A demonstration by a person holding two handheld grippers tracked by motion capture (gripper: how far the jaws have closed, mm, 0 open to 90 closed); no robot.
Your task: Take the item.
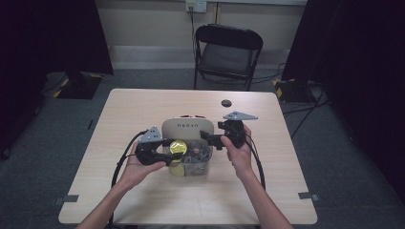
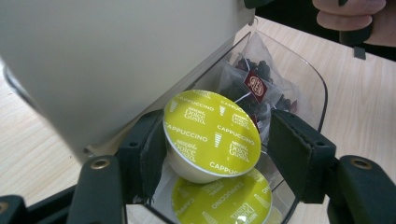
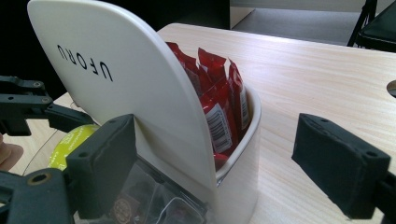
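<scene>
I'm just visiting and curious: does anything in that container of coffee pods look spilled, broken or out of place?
Nothing stands out. The left gripper holds one yellow capsule tilted over the clear compartment, above another capsule and tea bags.

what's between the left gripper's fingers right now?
A yellow-green Dolce Gusto cappuccino capsule, held over the clear tray. Left gripper view shows the fingers pressing its sides.

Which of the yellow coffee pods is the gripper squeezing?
The upper cappuccino pod: it sits tilted between the left gripper's black pads, held over the clear compartment. The other cappuccino pod lies below it inside, untouched.
</scene>
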